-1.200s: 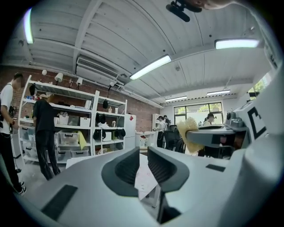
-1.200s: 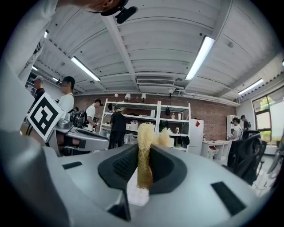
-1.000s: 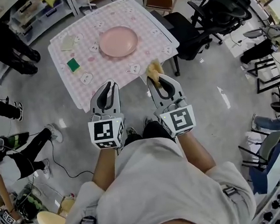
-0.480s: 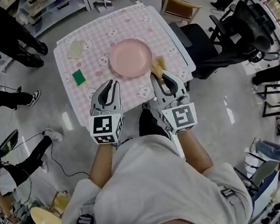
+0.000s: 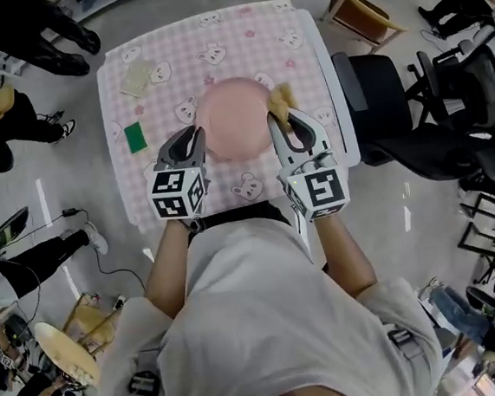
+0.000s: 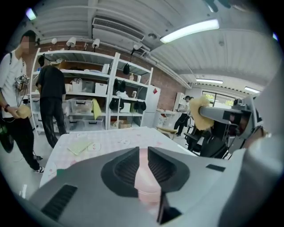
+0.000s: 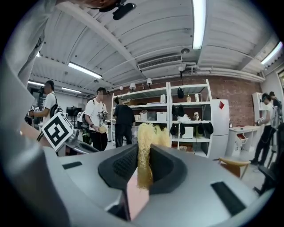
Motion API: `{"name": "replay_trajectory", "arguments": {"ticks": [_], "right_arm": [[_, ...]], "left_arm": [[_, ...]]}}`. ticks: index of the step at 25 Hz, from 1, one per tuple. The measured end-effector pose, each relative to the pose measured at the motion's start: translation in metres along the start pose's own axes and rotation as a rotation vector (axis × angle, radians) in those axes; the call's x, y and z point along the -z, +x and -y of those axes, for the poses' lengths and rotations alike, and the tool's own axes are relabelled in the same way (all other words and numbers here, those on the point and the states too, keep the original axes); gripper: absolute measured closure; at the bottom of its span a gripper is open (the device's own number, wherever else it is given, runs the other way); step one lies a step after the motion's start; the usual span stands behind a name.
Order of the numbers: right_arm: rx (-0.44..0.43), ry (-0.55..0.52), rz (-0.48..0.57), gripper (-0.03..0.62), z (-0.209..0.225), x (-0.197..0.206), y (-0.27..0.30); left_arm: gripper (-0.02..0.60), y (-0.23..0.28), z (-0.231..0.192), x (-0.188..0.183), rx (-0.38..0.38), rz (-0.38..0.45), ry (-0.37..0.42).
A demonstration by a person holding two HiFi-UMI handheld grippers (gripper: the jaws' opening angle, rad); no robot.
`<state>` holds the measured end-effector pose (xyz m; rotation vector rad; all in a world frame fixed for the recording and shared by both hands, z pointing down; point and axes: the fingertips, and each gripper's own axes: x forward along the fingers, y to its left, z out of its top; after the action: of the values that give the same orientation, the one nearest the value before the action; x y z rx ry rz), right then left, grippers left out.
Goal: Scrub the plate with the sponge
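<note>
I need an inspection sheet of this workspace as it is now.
Surface: table under a pink checked cloth.
Job's things: pink plate at the table's near middle; yellow sponge held above its right edge.
Clutter: green sponge and pale cloth on the table's left part.
Grippers: left hand-held gripper slightly open, empty, by the plate's left edge; right hand-held gripper shut on the yellow sponge.
Cables: black cable on the floor, left.
Surroundings: black office chair and wooden chair at right; people standing at left.
</note>
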<state>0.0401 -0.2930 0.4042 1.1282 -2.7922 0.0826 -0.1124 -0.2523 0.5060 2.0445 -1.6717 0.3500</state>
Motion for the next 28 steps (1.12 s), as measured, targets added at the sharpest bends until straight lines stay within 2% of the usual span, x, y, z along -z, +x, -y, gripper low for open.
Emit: {"name": "replay_trajectory", "arguments": {"ticks": [3, 7, 9, 15, 20, 25, 28], "right_arm": [[-0.044, 0.020, -0.049, 0.531, 0.011, 0.024, 0.022], [-0.102, 0.057, -0.115, 0.530, 0.009, 0.052, 0.042], [-0.118, 0.062, -0.152, 0.530, 0.003, 0.067, 0.051], [-0.133, 0.081, -0.276, 0.530, -0.009, 0.106, 0.071], [-0.134, 0.100, -0.337, 0.530, -0.005, 0.131, 0.083], [-0.133, 0.094, -0.384, 0.530, -0.005, 0.147, 0.088], [-0.137, 0.108, -0.418, 0.530, -0.007, 0.152, 0.091]], "left_arm": [[0.508, 0.021, -0.013, 0.013, -0.044, -0.069, 0.008], [0.506, 0.034, -0.027, 0.032, -0.065, -0.152, 0.029], [0.505, 0.042, -0.037, 0.046, -0.059, -0.192, 0.002], [0.497, 0.076, -0.060, 0.089, -0.008, -0.306, -0.142], [0.480, 0.101, -0.071, 0.107, 0.019, -0.382, -0.169], [0.474, 0.112, -0.073, 0.124, 0.060, -0.425, -0.253], [0.474, 0.119, -0.074, 0.127, 0.081, -0.444, -0.277]]}}
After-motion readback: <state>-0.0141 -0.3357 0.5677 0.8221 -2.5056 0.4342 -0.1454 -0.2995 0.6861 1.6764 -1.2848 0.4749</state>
